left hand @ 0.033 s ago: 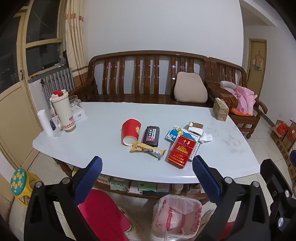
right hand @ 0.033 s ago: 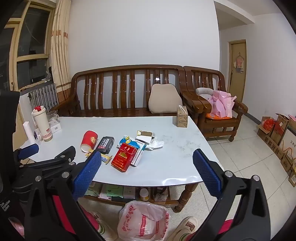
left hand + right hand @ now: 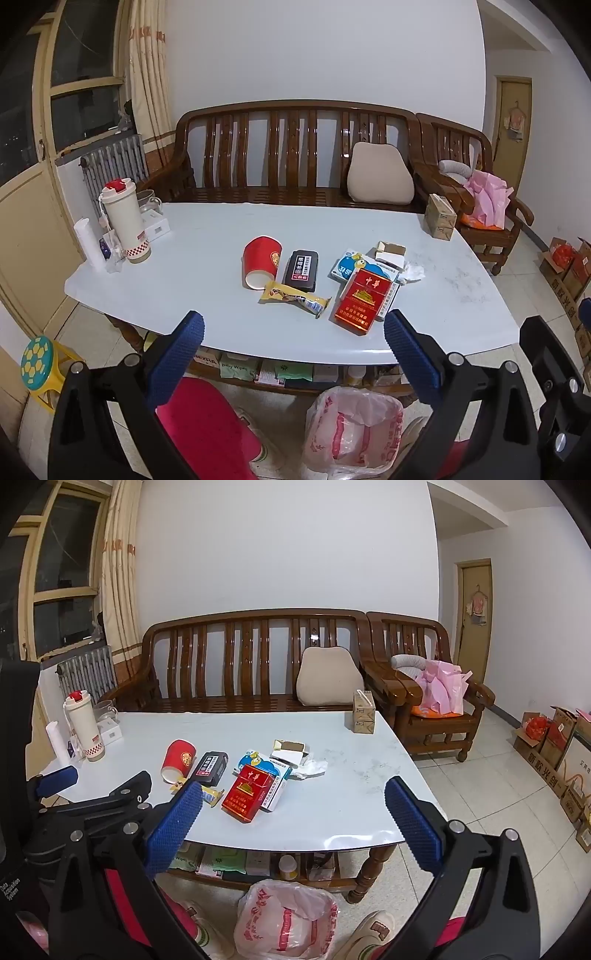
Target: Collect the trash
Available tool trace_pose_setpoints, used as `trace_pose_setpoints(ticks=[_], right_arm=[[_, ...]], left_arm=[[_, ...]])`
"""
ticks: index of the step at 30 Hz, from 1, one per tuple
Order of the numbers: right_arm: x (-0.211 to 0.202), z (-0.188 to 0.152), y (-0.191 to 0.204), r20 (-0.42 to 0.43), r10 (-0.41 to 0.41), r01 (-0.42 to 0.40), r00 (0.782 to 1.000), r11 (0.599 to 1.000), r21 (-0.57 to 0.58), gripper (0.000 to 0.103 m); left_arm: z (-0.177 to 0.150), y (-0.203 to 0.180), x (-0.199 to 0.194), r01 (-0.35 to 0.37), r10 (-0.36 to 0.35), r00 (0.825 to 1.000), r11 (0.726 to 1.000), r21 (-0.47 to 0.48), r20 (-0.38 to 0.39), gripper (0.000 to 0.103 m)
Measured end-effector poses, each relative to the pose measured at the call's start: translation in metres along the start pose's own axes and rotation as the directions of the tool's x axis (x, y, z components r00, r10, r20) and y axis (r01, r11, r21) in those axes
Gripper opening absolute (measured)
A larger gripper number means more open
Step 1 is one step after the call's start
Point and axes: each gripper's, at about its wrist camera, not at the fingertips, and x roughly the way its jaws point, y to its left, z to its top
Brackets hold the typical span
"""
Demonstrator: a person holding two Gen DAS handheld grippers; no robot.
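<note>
Home living room, probably: wooden sofa [image 3: 295,155], coffee table [image 3: 207,251], radiator [image 3: 114,162], curtain [image 3: 147,66].

White table [image 3: 207,258] carries red cup [image 3: 261,261], cigarette carton [image 3: 364,300], thermos [image 3: 123,221].

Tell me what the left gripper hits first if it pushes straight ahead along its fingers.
Likely the snack wrapper: the left gripper, jaws open and empty, points over the table's near edge toward it. Depth is unclear, so it might pass just above.
</note>
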Motion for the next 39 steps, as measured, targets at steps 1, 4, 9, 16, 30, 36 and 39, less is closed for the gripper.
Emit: trace_pose_setpoints(ticks=[1,4,9,16,30,36,39], right_arm=[[0.0001,0.0001,-0.0001,0.0,0.0,0.0,1.0,1.0,0.001,0.097],[0.0002,0.0002,0.0,0.0,0.001,-0.001,1.0,1.0,0.002,0.097],[0.0005,0.0003,0.0,-0.001,0.002,-0.002,1.0,1.0,0.002,0.097],[-0.0002,0.0002,0.0001,0.002,0.0,0.0,1.0,1.0,0.001,0.097],[-0.0043,0.0024,0.0015,0.009,0.0,0.0,1.0,1.0,-0.002,0.097],[-0.0049,0.0016,0.0019,0.011,0.0,0.0,1.0,1.0,-0.003,0.097],[-0.0043,0.0006,0.0027,0.012,0.002,-0.002,1.0,1.0,-0.002,0.097]], left_arm=[[0.0006,-0.0003,0.0022,-0.004,0.004,1.0,1.0,0.001,-0.024,0.095],[0.0017,0.0006,0.0008,-0.013,0.013,1.0,1.0,0.005,-0.022,0.095],[0.0016,-0.0006,-0.0004,-0.007,0.007,1.0,1.0,0.005,-0.014,0.095],[0.0008,-0.0003,-0.0005,-0.007,0.007,1.0,1.0,-0.002,-0.008,0.095],[0.0006,0.0022,-0.0033,-0.004,0.004,1.0,1.0,-0.009,-0.002,0.095],[-0.0011,0.0016,-0.0044,-0.003,0.003,1.0,1.0,-0.008,-0.002,0.095],[-0.0013,0.0018,-0.0063,-0.003,0.003,1.0,1.0,-0.01,-0.002,0.095]])
